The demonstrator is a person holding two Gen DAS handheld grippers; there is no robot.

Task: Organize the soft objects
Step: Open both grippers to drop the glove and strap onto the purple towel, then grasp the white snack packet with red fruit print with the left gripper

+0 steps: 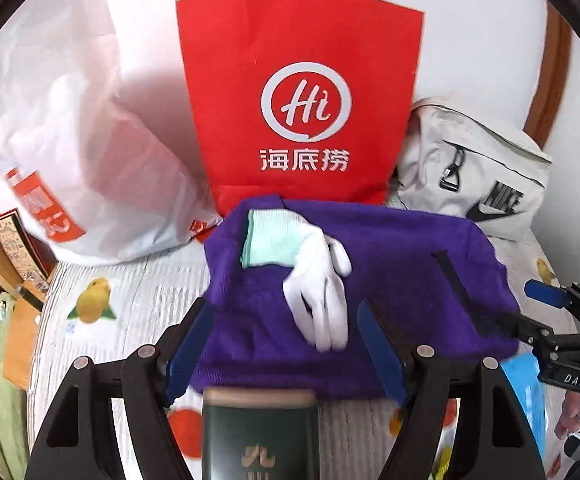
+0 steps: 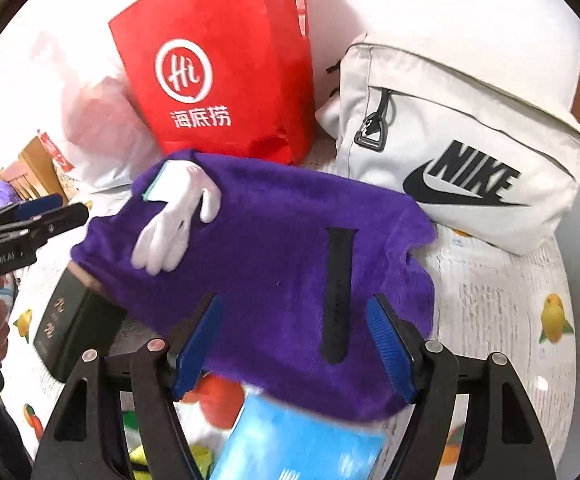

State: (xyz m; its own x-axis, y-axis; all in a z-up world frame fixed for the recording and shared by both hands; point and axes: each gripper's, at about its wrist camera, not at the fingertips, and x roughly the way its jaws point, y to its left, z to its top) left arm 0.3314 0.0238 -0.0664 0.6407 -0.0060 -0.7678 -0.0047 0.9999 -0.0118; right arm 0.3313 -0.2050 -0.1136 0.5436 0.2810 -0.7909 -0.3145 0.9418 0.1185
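Left wrist view: left gripper point(image 1: 286, 354) fingers spread wide, empty, above dark green box point(image 1: 260, 432). Right gripper point(image 2: 295, 346) likewise wide open, holding nothing. Beyond, purple fleece towel point(image 1: 401, 280) flat on fruit-print bed sheet point(image 1: 138, 292), carrying white glove point(image 1: 317, 280) and black watch strap point(image 2: 337, 292). Farthest: red Haidilao paper bag point(image 1: 297, 92), white Nike backpack point(image 2: 461, 148).

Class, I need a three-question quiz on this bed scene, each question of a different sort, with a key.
1. True or false: the white glove lies on the purple towel.
2. Which lies on the towel near the right gripper? A) black watch strap B) spoon C) pen
3. Fill in: the bag behind the towel printed "Hi" is ____ in colour.

Key: 1 true; 2 A; 3 red.
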